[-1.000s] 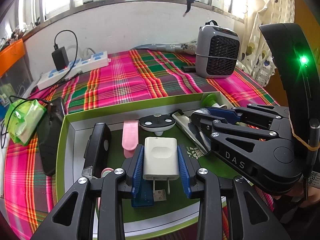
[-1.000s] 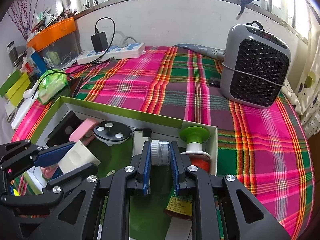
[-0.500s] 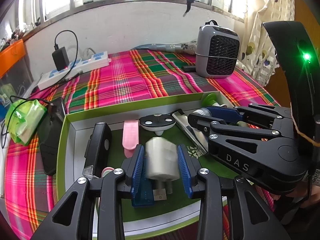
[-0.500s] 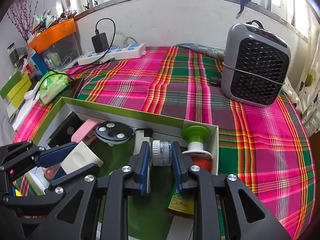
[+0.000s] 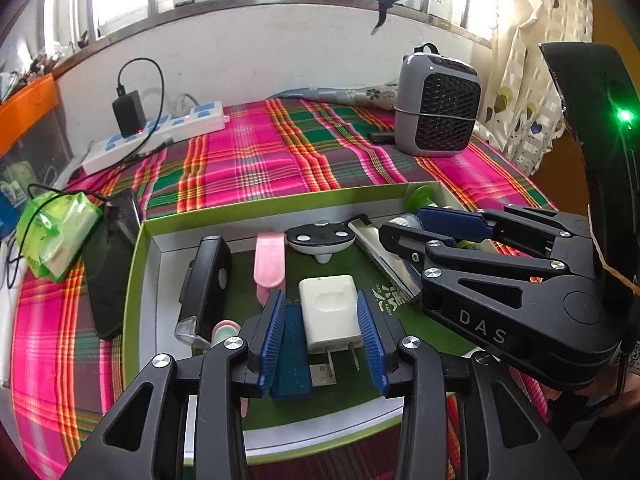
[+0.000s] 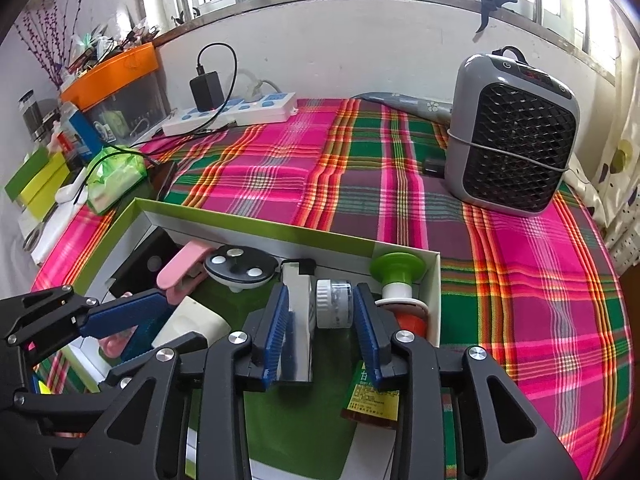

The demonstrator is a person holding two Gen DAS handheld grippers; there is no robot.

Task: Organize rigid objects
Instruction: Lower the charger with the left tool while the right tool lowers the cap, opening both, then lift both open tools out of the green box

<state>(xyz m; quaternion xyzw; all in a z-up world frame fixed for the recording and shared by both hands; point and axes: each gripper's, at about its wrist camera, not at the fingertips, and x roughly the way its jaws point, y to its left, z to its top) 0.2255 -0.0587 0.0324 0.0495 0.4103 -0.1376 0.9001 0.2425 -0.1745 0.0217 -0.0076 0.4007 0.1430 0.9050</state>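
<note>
Letting go with both, I open my left gripper [image 5: 322,334] around the white square plug [image 5: 330,318] and my right gripper [image 6: 320,326] around the small clear jar [image 6: 334,304], both now lying in the nearly full green cardboard box [image 5: 280,206].

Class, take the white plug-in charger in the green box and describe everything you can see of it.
The white charger is a squarish block with rounded corners, of matte plastic as it looks, with a shallow rounded recess on its top face. Two metal prongs point toward the camera. It lies flat on the box's green floor, between the opening jaws of the left gripper, whose blue pads stand clear of it.
</note>
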